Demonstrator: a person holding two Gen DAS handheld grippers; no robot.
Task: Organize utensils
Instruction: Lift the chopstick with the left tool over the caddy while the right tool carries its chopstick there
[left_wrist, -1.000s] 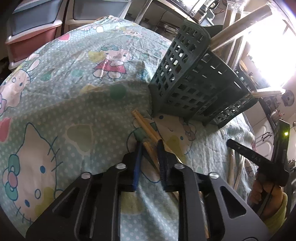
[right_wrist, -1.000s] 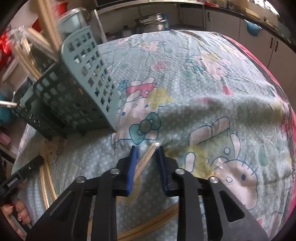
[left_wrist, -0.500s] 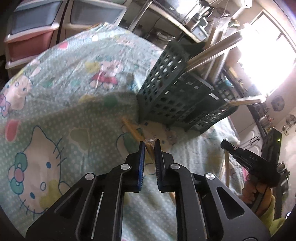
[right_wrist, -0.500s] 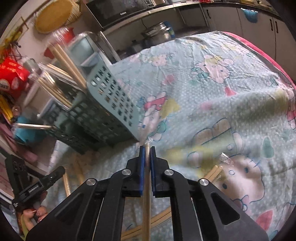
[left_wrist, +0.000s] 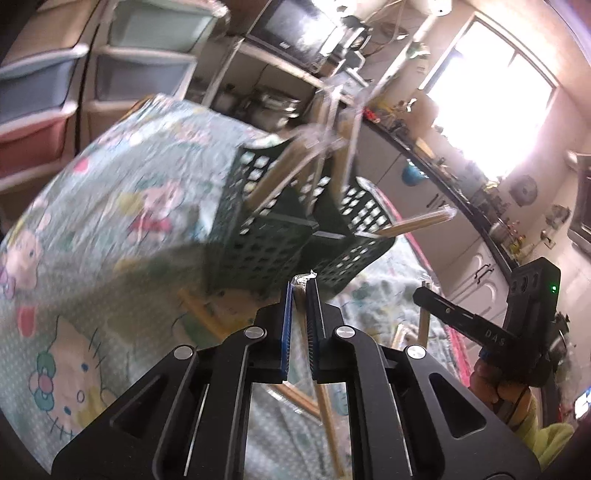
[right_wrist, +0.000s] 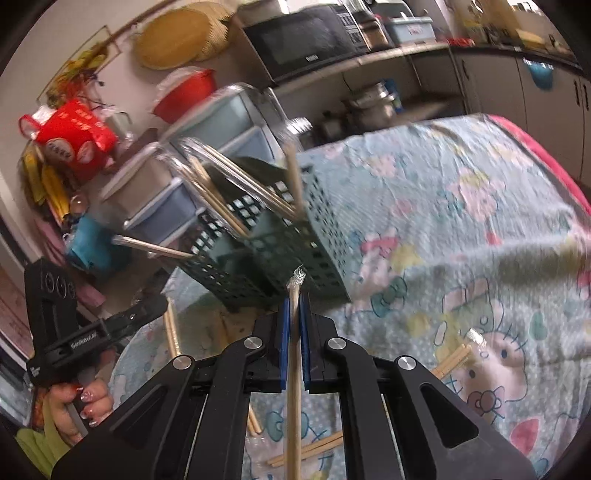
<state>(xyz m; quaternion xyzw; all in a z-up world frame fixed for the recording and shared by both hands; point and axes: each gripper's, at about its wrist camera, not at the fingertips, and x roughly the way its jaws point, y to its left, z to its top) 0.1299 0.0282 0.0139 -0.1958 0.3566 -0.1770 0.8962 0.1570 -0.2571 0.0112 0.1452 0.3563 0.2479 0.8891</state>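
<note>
Both grippers have risen from the tablecloth since one second ago, when their fingers were still apart around chopsticks lying on the cloth; now each one holds its own pair in the air. Nearest in the left wrist view, the left gripper (left_wrist: 300, 291) is closed on wrapped chopsticks (left_wrist: 325, 406), which pass between the blue pads and hang down behind them, with the crumpled end of the wrapper showing just at the fingertips. In the right wrist view, the right gripper (right_wrist: 294, 301) is closed in the same way on a second wrapped pair (right_wrist: 293, 387), whose long part points back toward the camera. I think the grip near the top end is chosen so that the free length can go down first into a compartment.

A little farther, loose chopsticks (right_wrist: 306, 448) lie on the tablecloth (right_wrist: 461, 221) below the right gripper (more of them lie to the right, near the cat print). Beyond both grippers stands the green basket (left_wrist: 258, 251), seen also from the right side (right_wrist: 295, 240), with several chopsticks leaning out of its compartments. It looks tilted, but the picture is blurred, so I cannot tell this surely. Probably the two held pairs go there next.
</note>
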